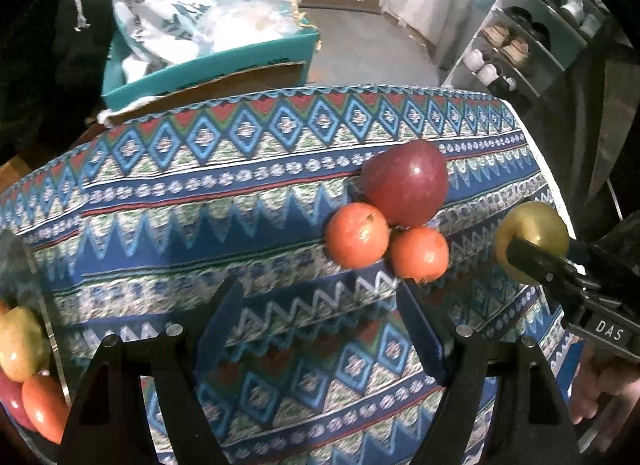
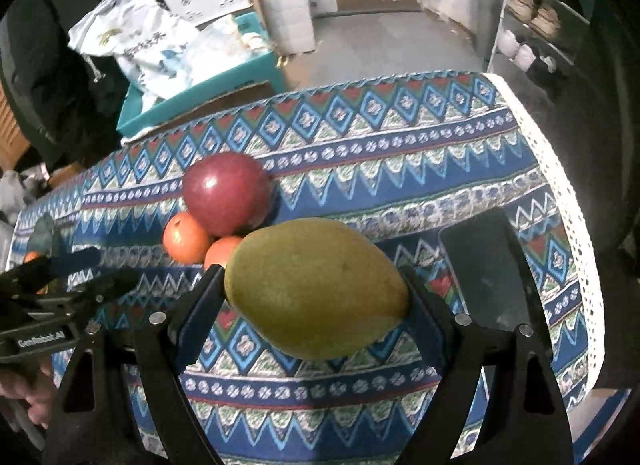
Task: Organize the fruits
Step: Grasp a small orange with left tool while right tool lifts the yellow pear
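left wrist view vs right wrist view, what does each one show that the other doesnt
Only the left wrist view shows the extra fruits at the table's left edge: a yellow-green apple and an orange tomato.

Only the right wrist view shows the flat black phone on the cloth.

Both show the dark red apple, two orange tomatoes, the patterned blue tablecloth, and the yellow-green mango held in the right tongs.

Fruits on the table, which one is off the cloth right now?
The yellow-green mango, clamped between the right tongs. The red apple and two oranges sit on the cloth.
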